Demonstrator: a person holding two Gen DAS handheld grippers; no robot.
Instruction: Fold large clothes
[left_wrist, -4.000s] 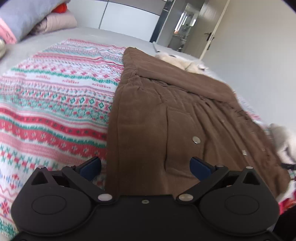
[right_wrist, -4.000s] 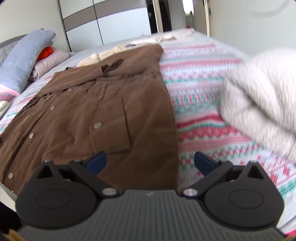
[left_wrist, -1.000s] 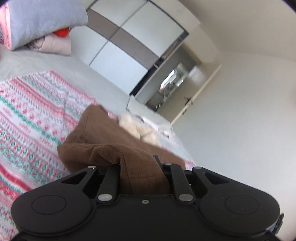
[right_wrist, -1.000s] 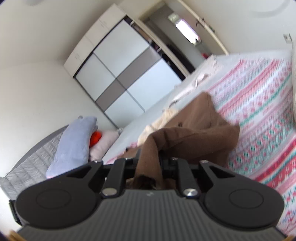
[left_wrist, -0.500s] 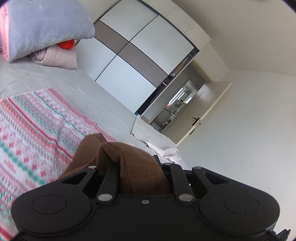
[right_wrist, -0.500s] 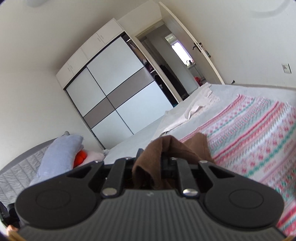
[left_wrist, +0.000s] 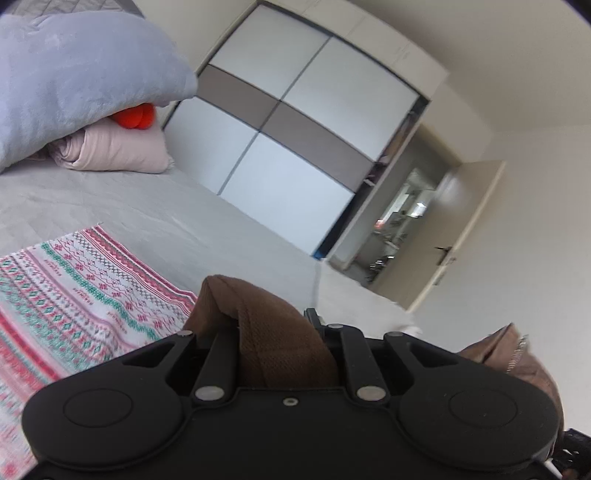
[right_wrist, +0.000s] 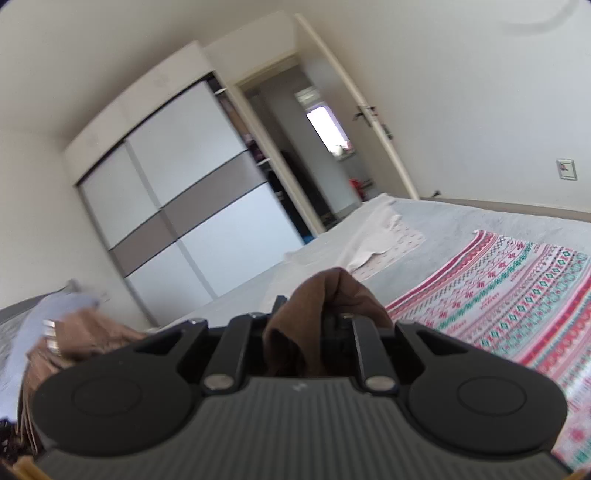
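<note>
A bunched edge of the brown corduroy jacket (left_wrist: 266, 332) fills the jaws of my left gripper (left_wrist: 275, 325), which is shut on it and lifted above the bed. More of the jacket hangs at the right edge of that view, its snaps showing. My right gripper (right_wrist: 306, 328) is likewise shut on another fold of the brown jacket (right_wrist: 332, 291), with more of the cloth trailing at the lower left. The fingertips of both grippers are hidden by the cloth.
The patterned red, green and white blanket (left_wrist: 66, 295) (right_wrist: 517, 295) lies on the grey bed (left_wrist: 155, 214). A grey-blue pillow (left_wrist: 74, 74) and pink bedding (left_wrist: 118, 151) are stacked at the head. A pale garment (right_wrist: 380, 240) lies by the far edge. A wardrobe (left_wrist: 295, 147) and open doorway stand behind.
Both grippers carried the jacket's edge forward over the bed; the spread jacket body and cream garment dropped out of view beneath them, and the wardrobe and blanket's far edge came nearer.
</note>
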